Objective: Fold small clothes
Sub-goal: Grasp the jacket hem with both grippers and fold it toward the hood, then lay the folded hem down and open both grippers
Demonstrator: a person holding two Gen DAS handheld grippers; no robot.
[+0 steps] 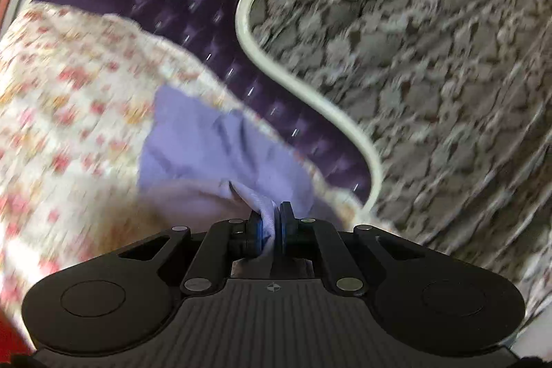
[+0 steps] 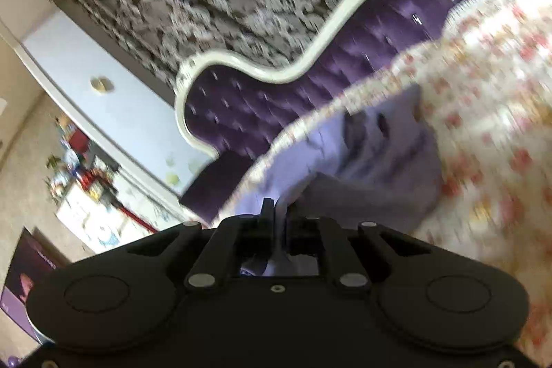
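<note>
A small lilac garment (image 1: 210, 147) lies partly lifted over a floral bedspread (image 1: 69, 85). My left gripper (image 1: 270, 223) is shut on a bunched edge of the garment, which runs between the blue pads. In the right wrist view the same garment (image 2: 372, 157) hangs from my right gripper (image 2: 277, 212), which is shut on another edge of it. Both views are blurred by motion and tilted.
A purple tufted headboard with a cream frame (image 1: 220, 23) stands behind the bed, also in the right wrist view (image 2: 276, 99). Grey patterned wallpaper (image 1: 431, 40) covers the wall. A pale cupboard (image 2: 103, 112) and a cluttered shelf (image 2: 79, 168) stand at left.
</note>
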